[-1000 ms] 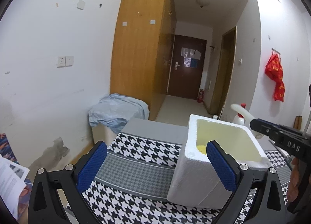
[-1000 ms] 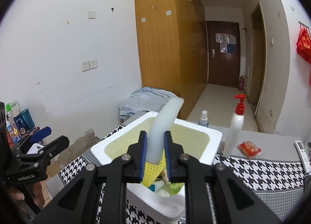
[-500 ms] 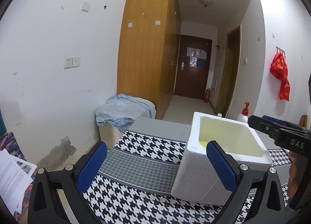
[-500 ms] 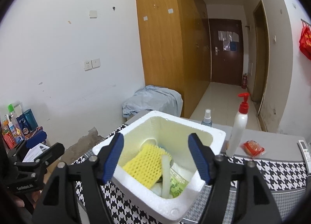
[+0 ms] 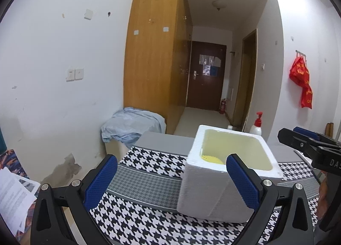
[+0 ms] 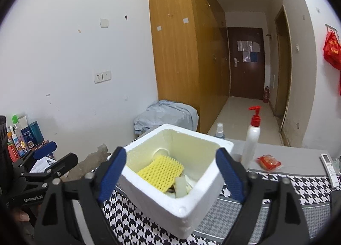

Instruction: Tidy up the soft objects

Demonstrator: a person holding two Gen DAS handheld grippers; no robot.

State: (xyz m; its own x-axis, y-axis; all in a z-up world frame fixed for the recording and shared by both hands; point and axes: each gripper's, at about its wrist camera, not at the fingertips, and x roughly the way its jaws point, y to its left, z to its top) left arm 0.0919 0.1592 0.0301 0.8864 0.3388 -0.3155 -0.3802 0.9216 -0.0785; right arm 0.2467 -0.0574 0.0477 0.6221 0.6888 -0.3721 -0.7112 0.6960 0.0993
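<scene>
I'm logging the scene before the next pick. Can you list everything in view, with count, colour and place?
foam box: 1, white, on the houndstooth cloth, open top
foam net: 1, yellow, inside the box
foam strip: 1, white, inside the box beside the net
pump bottle: 1, white with red pump, behind the box
spray bottle: 1, small, clear, behind the box
packet: 1, red, on the grey surface
remote: 1, white, right edge
cloth heap: 1, pale blue, by the wardrobe
left gripper: 1, black, blue pads, jaws open, empty
right gripper: 1, same, jaws just opened, empty

left wrist: faces foam box (image 5: 215, 189) from left | right wrist: looks into it
</scene>
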